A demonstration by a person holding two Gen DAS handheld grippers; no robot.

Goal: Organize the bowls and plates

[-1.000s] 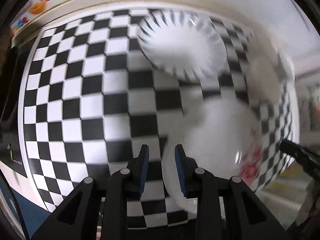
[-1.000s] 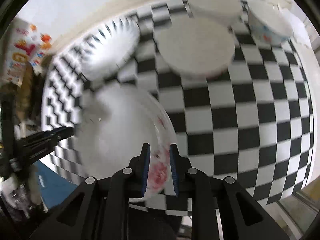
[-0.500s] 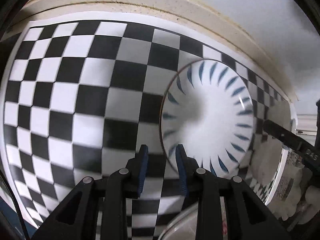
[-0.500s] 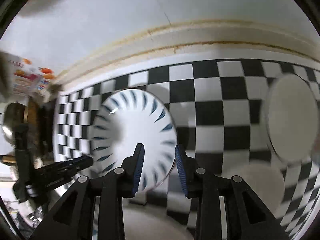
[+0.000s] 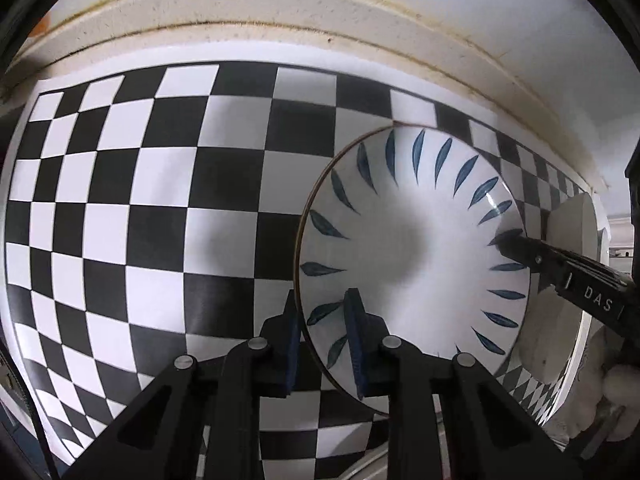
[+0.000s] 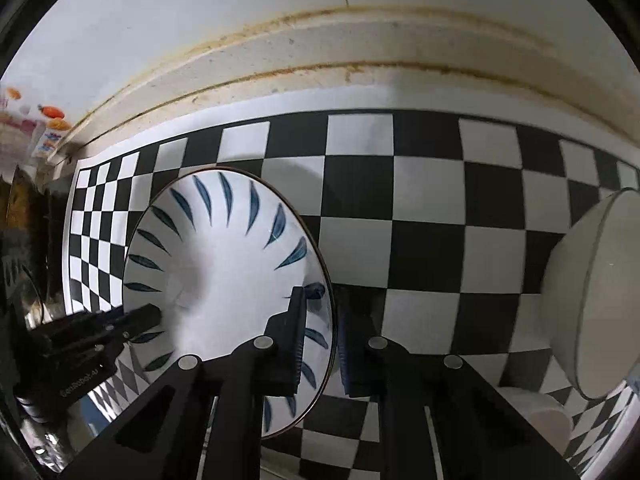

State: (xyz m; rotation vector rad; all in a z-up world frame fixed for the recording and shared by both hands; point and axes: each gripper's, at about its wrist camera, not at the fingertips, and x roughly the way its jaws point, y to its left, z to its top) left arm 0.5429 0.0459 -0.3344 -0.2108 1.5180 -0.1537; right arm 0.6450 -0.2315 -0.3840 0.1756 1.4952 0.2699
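A white plate with blue leaf marks (image 5: 408, 240) lies on the checkered cloth (image 5: 140, 220); it also shows in the right wrist view (image 6: 224, 264). My left gripper (image 5: 320, 332) straddles the plate's left rim, one finger outside and one over the plate, with a gap still showing. My right gripper (image 6: 320, 340) straddles the plate's right rim the same way. Each gripper also shows in the other's view, at the plate's far rim.
A plain white plate (image 6: 600, 300) lies to the right on the cloth, with a white bowl (image 6: 536, 420) near it. A cream ledge (image 6: 360, 60) and the wall run along the back. Packaging (image 6: 48, 128) stands at the far left.
Both grippers left the flowered plate near the front, moved to the blue-leaf plate and now straddle its opposite rims. The right gripper opened a little.
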